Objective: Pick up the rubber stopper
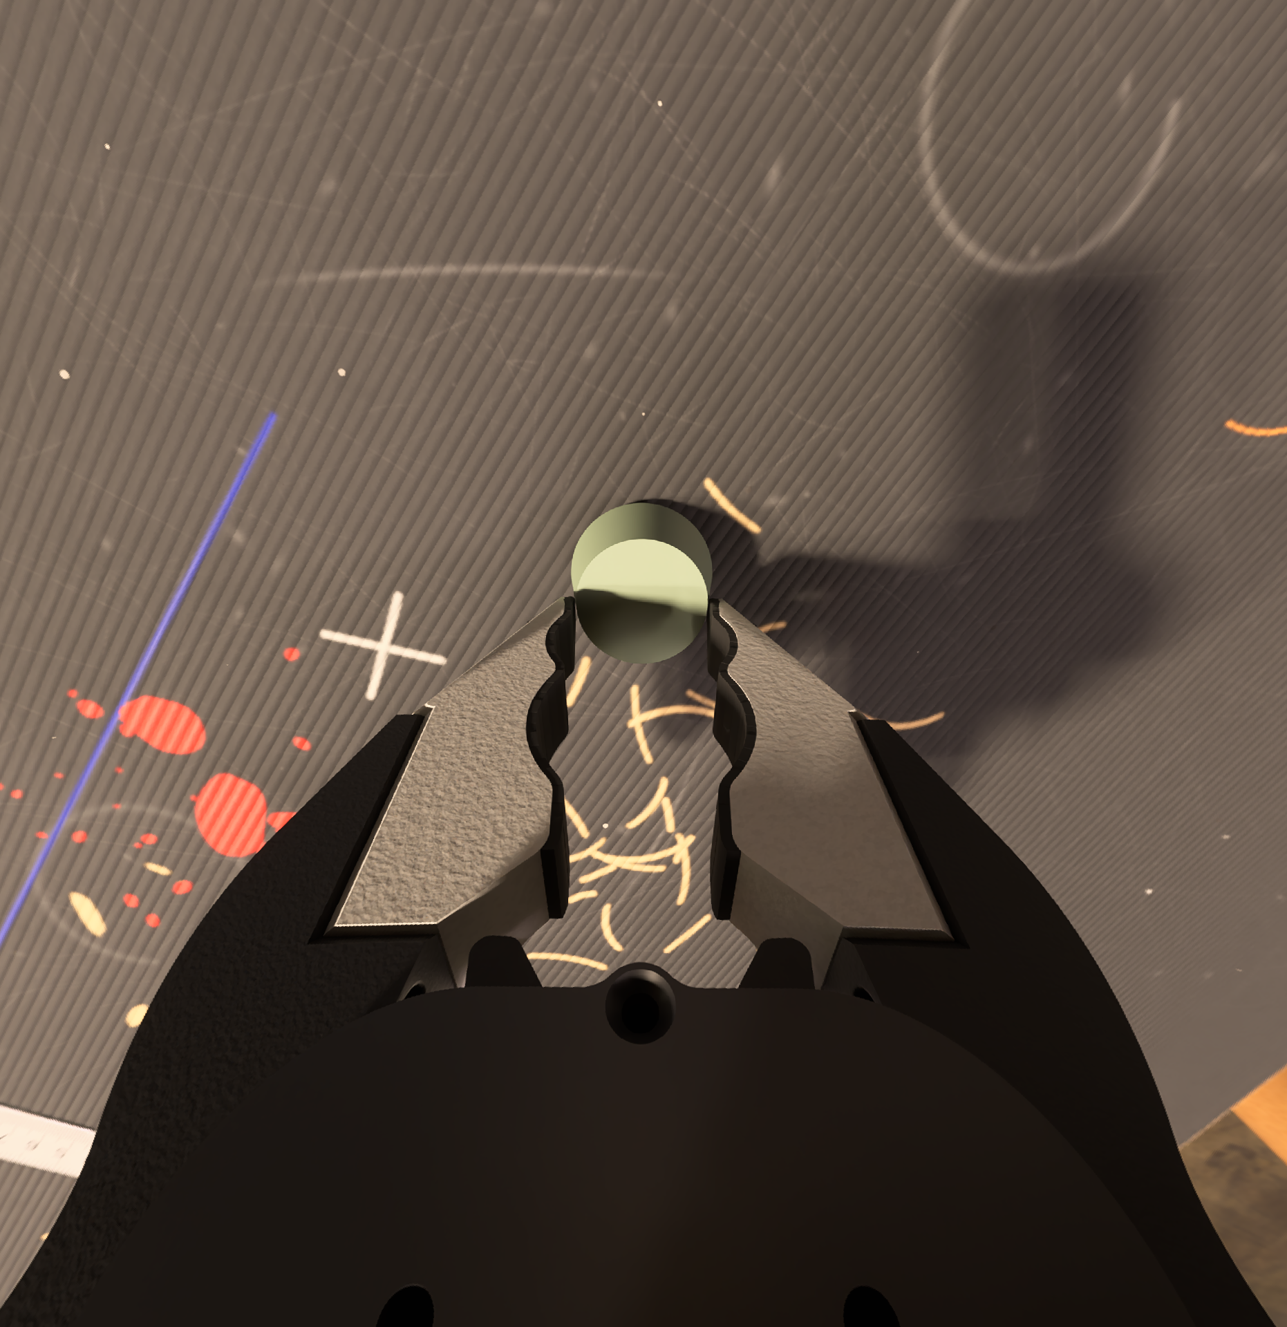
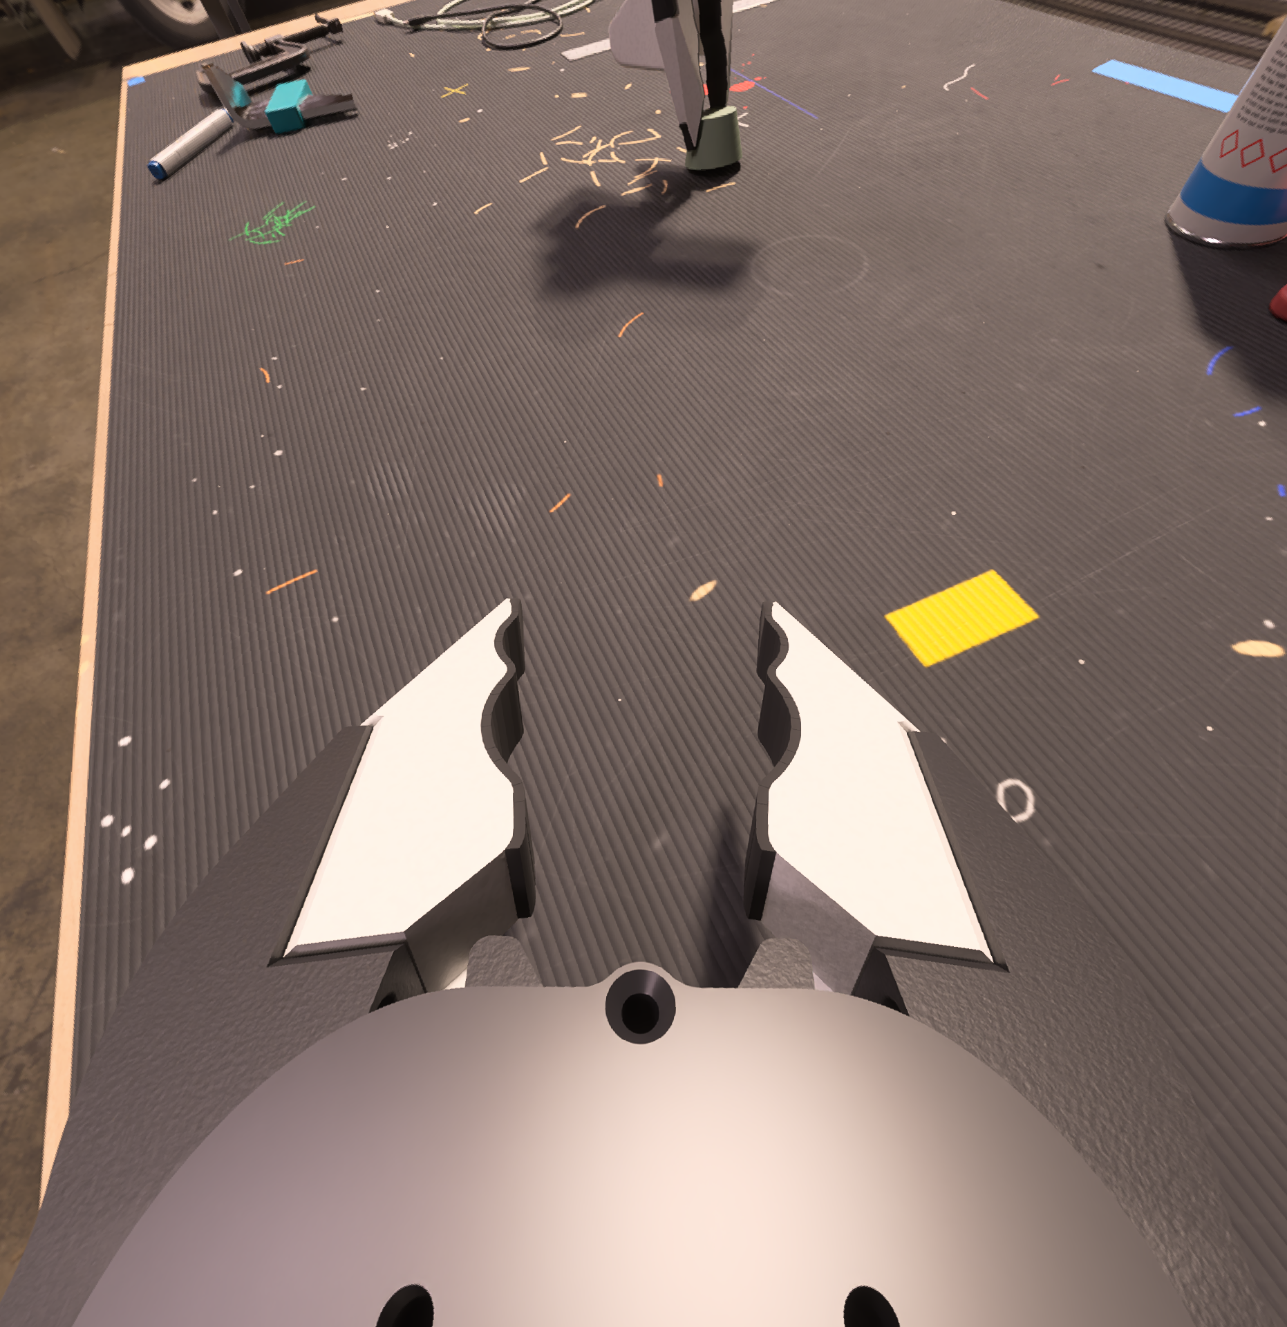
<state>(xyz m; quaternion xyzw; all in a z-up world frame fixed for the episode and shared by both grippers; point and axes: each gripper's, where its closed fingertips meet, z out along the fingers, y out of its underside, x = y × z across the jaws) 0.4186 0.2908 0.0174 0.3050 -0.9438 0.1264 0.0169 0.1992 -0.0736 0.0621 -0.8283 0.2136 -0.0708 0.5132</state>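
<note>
Warm, fairly bright light falls from the near left, throwing a soft-edged dark shadow across the ribbed tabletop [image 1: 913, 215] to the right of the left claw [image 1: 640, 610], while the right claw [image 2: 640, 610] glares white on its fingers, and straight edges bow toward both frames' borders.

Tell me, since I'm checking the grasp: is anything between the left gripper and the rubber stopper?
Nothing visible. The left gripper already has its fingertips at either side of the pale green stopper, which stands on the mat; whether the pads touch it is unclear.
</note>
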